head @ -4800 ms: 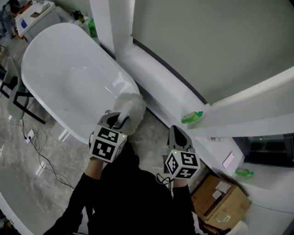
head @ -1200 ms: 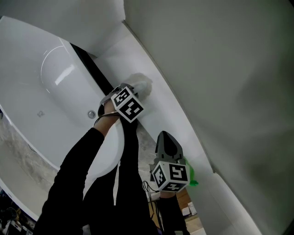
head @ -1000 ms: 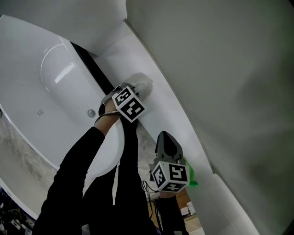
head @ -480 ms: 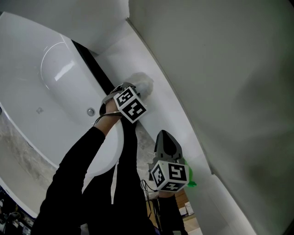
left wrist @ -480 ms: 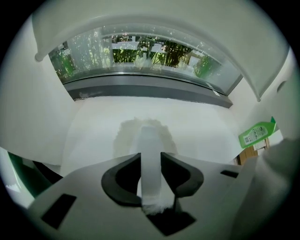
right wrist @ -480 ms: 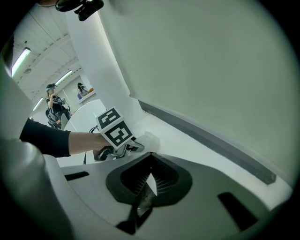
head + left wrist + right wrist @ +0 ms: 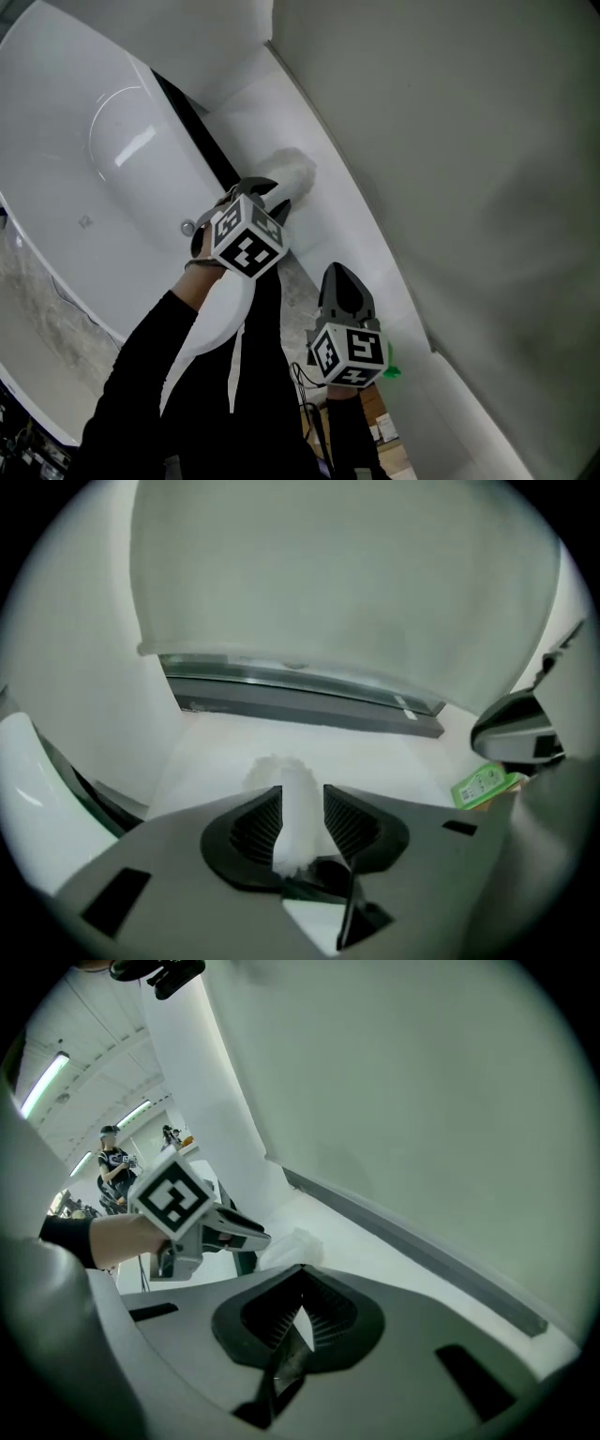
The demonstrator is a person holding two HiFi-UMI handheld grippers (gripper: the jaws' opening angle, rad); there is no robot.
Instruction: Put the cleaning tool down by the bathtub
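Observation:
The cleaning tool [image 7: 293, 172], a fluffy white duster head, lies on the white ledge [image 7: 328, 225] beside the white bathtub [image 7: 84, 141]. My left gripper [image 7: 273, 194] is just behind it, and its jaws are opening. In the left gripper view the cleaning tool [image 7: 278, 772] runs loosely between the spread jaws of my left gripper [image 7: 302, 797]. My right gripper [image 7: 337, 274] hovers lower, near the ledge's edge, shut and empty. The right gripper view shows my right gripper [image 7: 301, 1291] with its jaws meeting, and the cleaning tool [image 7: 296, 1244] ahead beside my left gripper [image 7: 246, 1234].
A grey-green wall rises behind the ledge, with a dark strip [image 7: 300, 697] along its base. A dark gap [image 7: 202, 141] separates the tub from the ledge. A green bottle [image 7: 484, 787] lies to the right; the green bottle [image 7: 389, 368] also shows past my right gripper.
My left gripper's jaws have spread and it has drawn back a little from the fluffy tool, which stays on the ledge. The right gripper has barely moved.

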